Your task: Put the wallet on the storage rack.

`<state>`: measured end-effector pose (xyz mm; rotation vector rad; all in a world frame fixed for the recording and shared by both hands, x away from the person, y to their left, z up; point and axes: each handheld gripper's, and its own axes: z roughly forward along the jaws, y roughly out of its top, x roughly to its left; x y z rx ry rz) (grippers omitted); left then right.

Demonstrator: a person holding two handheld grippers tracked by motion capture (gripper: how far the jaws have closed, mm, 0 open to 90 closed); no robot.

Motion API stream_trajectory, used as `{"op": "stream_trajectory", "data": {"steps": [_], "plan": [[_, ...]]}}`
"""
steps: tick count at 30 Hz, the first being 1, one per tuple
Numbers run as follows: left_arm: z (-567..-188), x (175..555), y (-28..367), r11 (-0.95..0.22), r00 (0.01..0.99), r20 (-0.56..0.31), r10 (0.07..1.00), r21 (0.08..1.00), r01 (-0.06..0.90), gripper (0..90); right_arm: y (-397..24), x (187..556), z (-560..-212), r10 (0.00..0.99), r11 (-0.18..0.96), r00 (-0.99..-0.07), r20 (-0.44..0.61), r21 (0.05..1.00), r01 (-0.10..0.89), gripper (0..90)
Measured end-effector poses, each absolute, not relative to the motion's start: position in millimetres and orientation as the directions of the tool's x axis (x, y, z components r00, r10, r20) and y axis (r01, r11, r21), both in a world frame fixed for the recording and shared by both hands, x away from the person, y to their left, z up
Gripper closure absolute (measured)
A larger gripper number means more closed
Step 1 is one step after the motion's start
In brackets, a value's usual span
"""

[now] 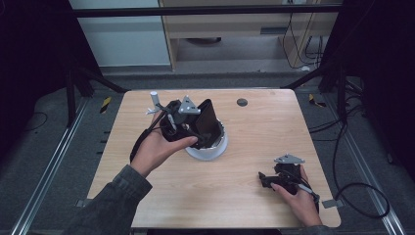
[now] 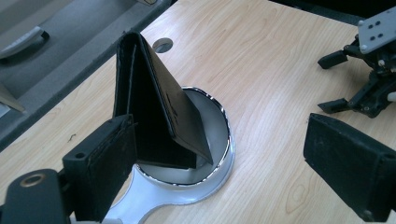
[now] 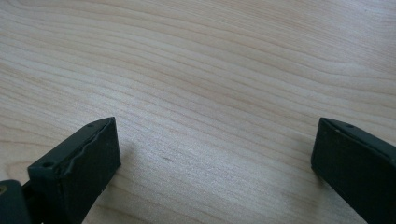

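A black folded wallet stands on edge like a tent inside a white round dish with a handle, near the table's middle. My left gripper is open around the dish. One of its pads rests against the wallet's near edge, and the other is well apart from it. My right gripper lies low over bare wood at the front right, open with nothing between its fingers. It also shows far off in the left gripper view.
The wooden table has a small round hole near its far edge. Cables trail over the floor to the right. Metal rails run along both sides of the table.
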<state>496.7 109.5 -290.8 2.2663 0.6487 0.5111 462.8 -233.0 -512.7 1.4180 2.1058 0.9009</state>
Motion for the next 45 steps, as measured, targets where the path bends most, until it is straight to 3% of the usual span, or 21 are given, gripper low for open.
{"op": "stream_trajectory", "data": {"steps": [9,21,30,40,45], "plan": [[-312.0,472.6,128.6,-0.613,0.795,0.165,0.583,0.733,0.297,7.8,-232.4,461.4,-513.0,0.928,0.262,-0.373,-0.008,0.726,0.635,1.6],[-382.2,445.8,165.5,-0.601,0.773,0.13,0.621,0.713,0.363,6.2,-232.4,461.3,-513.0,0.928,0.262,-0.373,-0.008,0.726,0.636,1.6],[-451.6,454.0,202.1,-0.582,0.705,0.109,0.701,0.658,0.477,7.7,-232.4,461.1,-513.0,0.928,0.262,-0.372,-0.009,0.727,0.635,1.6],[-490.4,469.8,248.3,-0.491,0.586,0.1,0.804,0.669,0.559,7.8,-231.9,460.6,-512.7,0.93,0.255,-0.368,-0.003,0.726,0.639,1.6],[-503.4,477.3,261.4,-0.441,0.586,0.02,0.81,0.679,0.587,4.7,-231.4,460.1,-513.0,0.932,0.254,-0.363,-0.006,0.726,0.639,1.6]]}}
